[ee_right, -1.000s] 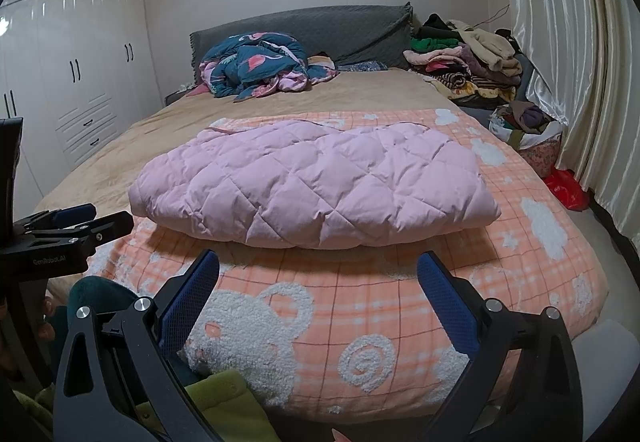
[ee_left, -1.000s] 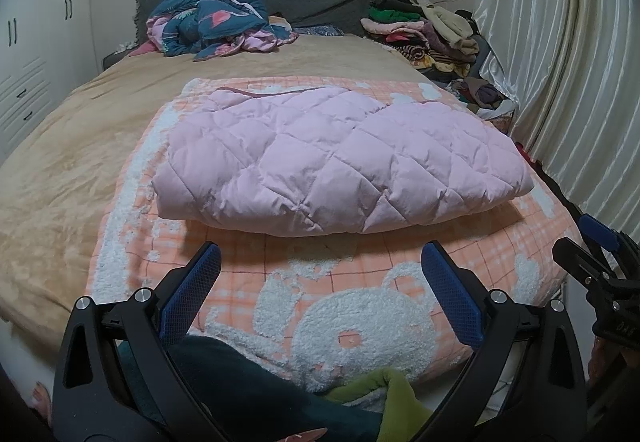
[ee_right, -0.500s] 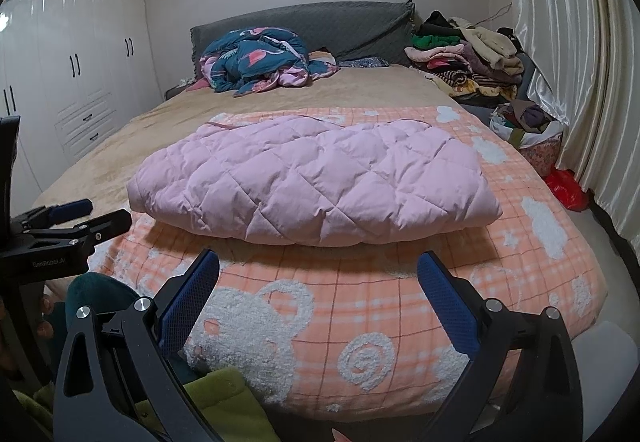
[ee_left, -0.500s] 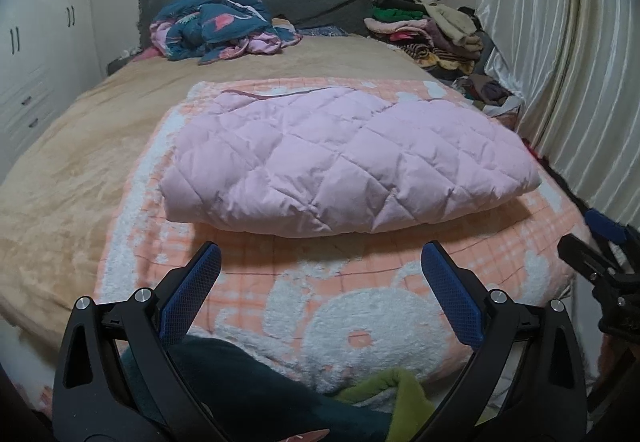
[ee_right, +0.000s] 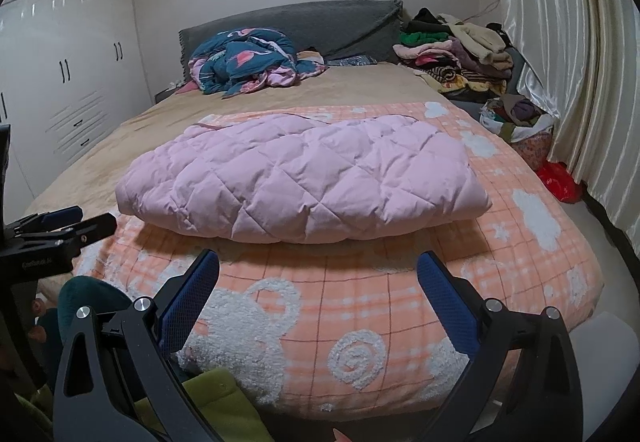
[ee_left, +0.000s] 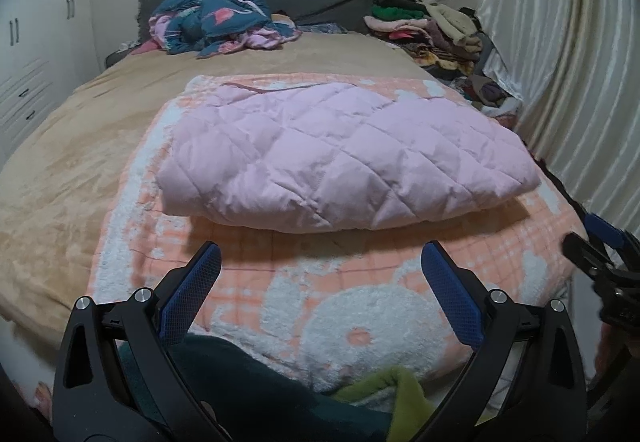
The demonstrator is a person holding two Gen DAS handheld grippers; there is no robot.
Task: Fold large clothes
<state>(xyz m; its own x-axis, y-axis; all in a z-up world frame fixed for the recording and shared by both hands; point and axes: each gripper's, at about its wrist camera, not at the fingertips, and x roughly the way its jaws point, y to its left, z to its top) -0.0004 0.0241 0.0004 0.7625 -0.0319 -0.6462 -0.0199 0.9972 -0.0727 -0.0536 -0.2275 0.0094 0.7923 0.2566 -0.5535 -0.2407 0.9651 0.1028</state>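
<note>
The left gripper (ee_left: pixel 320 254) is held low in front of the foot end of the bed (ee_left: pixel 72 146), its two blue-padded fingers (ee_left: pixel 190 290) spread wide with nothing between them, tips short of the bed's near edge. The right gripper (ee_right: pixel 318 262) is held the same way, fingers (ee_right: pixel 448 302) wide apart and empty, pointing at the bed from the foot end. Each gripper shows at the edge of the other's view, the two side by side, apart, at about the same height.
</note>
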